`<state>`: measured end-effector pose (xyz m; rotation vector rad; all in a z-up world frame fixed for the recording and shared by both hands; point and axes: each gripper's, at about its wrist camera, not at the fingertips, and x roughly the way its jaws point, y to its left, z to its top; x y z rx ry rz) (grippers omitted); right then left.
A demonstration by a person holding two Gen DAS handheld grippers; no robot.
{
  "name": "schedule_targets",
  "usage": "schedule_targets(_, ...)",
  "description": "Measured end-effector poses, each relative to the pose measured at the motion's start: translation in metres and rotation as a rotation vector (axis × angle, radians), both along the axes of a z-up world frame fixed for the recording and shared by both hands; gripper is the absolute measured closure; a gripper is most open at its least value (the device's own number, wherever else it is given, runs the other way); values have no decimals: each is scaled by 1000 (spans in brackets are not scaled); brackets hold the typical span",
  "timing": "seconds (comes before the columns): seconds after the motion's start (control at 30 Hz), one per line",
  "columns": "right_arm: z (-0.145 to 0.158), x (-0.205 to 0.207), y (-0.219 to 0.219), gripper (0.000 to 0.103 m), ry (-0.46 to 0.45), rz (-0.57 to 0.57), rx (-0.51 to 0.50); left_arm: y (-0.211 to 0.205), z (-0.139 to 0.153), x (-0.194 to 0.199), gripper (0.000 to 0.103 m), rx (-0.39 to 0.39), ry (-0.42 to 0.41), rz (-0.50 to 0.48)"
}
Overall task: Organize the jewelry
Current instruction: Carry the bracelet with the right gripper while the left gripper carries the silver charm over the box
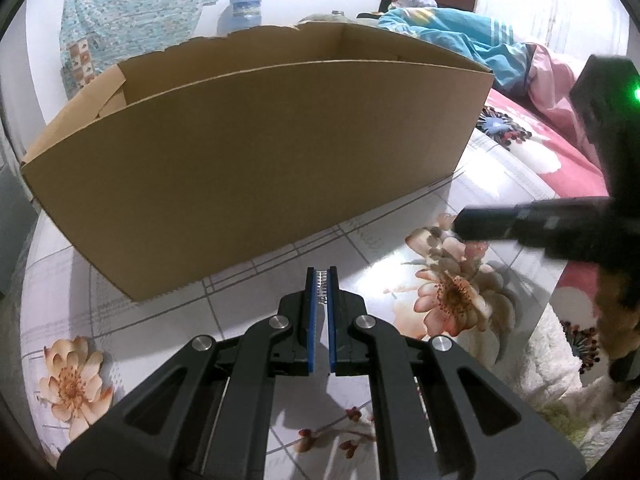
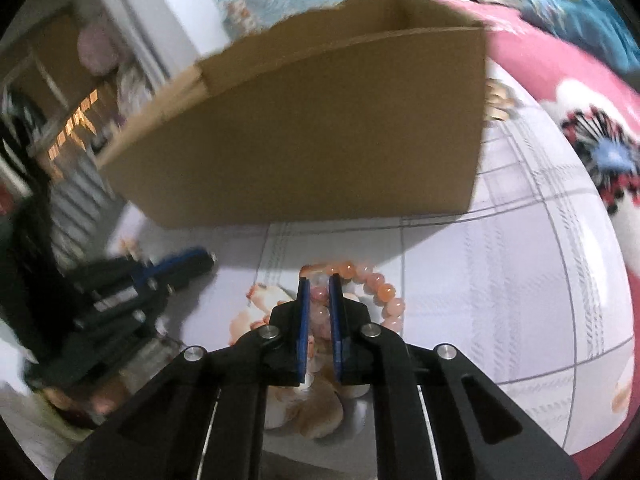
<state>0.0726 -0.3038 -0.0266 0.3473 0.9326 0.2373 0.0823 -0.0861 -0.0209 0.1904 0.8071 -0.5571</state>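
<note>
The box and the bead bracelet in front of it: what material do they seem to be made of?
The box looks like plain brown corrugated cardboard, matte, with a ragged torn top edge and a folded flap at one end. The bead bracelet has round, glossy, translucent orange-pink beads with small highlights; polished stone, glass or resin, I cannot tell which. The right tongs are closed on some of its beads.

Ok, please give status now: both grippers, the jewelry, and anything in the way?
Left gripper shut on a small silver piece. Right gripper shut on the pink bead bracelet. Cardboard box just ahead, nothing between.
</note>
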Motion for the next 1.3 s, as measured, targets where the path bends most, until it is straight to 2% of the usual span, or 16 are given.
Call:
schedule_targets(0.2,11,-18,-46,93,-79,-64,268,-1,15,-8,99,-2,-37,22)
schedule_targets(0.27,17,-21,-55,93,-108,-66,325,-1,22,-13,99,-8,-55,26)
schedule_targets(0.43,40,-31,-64,93,-185,-47,377,0,51,-22,99,-49,-95,11)
schedule_targets(0.57,66,-29,-65,93,-267,-24,410,5,89,-23,99,-110,-132,-22)
schedule_targets(0.67,87,-20,-64,93,-318,5,413,7,120,-17,99,-148,-153,-56)
schedule_targets(0.77,105,-2,-63,93,-358,48,411,5,147,5,99,-173,-143,-85)
schedule_targets(0.87,120,19,-66,93,-378,91,410,-7,158,34,99,-179,-81,-123)
schedule_targets(0.97,127,50,-66,93,-380,123,380,-25,155,74,99,-153,17,-150)
schedule_targets(1.1,122,80,-66,93,-350,148,342,-52,123,132,99,-109,229,-161)
schedule_targets(1.3,101,122,-71,93,-277,171,298,-79,66,186,99,-38,474,-119)
